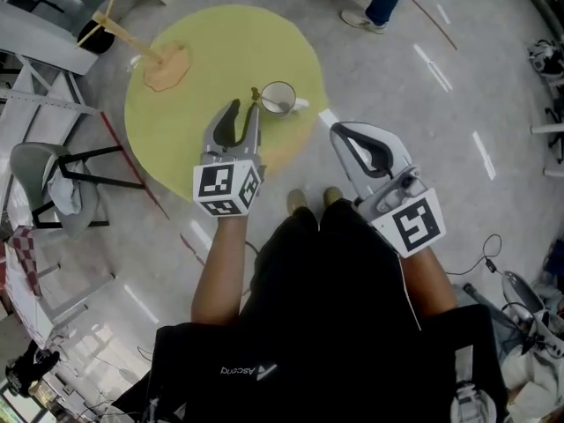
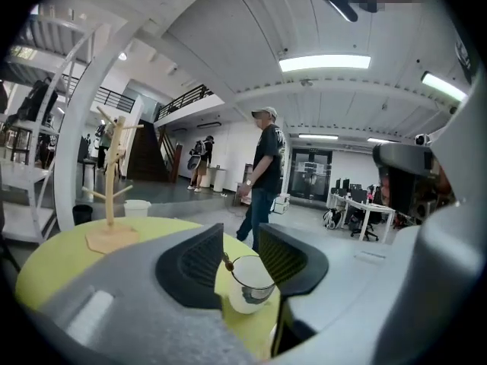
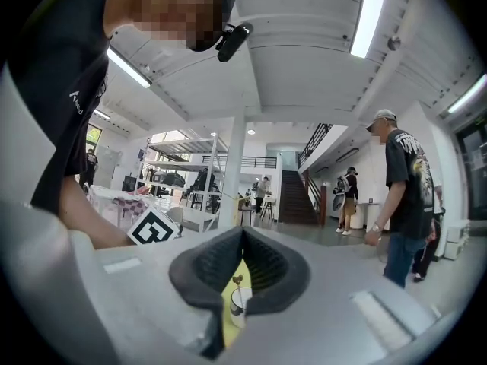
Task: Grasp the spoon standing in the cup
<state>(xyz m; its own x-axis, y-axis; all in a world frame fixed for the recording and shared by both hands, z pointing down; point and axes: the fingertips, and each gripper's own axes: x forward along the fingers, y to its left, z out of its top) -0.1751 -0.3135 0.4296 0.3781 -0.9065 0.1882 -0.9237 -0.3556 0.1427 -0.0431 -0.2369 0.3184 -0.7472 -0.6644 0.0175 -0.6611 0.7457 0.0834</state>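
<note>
A white cup [image 1: 280,99] stands near the right edge of the round yellow table [image 1: 203,51]. A spoon [image 1: 262,98] stands in it, with its brown handle end leaning toward the left. My left gripper [image 1: 245,107] hovers just short of the cup, open, with nothing between its fingers. In the left gripper view, the cup [image 2: 249,284] and the spoon [image 2: 227,261] show in the gap of the left gripper [image 2: 237,231]. My right gripper [image 1: 337,131] is shut and empty off the table's right edge. Below its closed tips, the right gripper [image 3: 242,231] view shows the cup [image 3: 237,300].
A wooden mug tree [image 1: 161,62] stands on the table's far left side. A grey chair [image 1: 37,169] and metal racks are on the floor to the left. A person [image 2: 262,175] walks beyond the table, and a white bin [image 2: 137,207] sits behind it.
</note>
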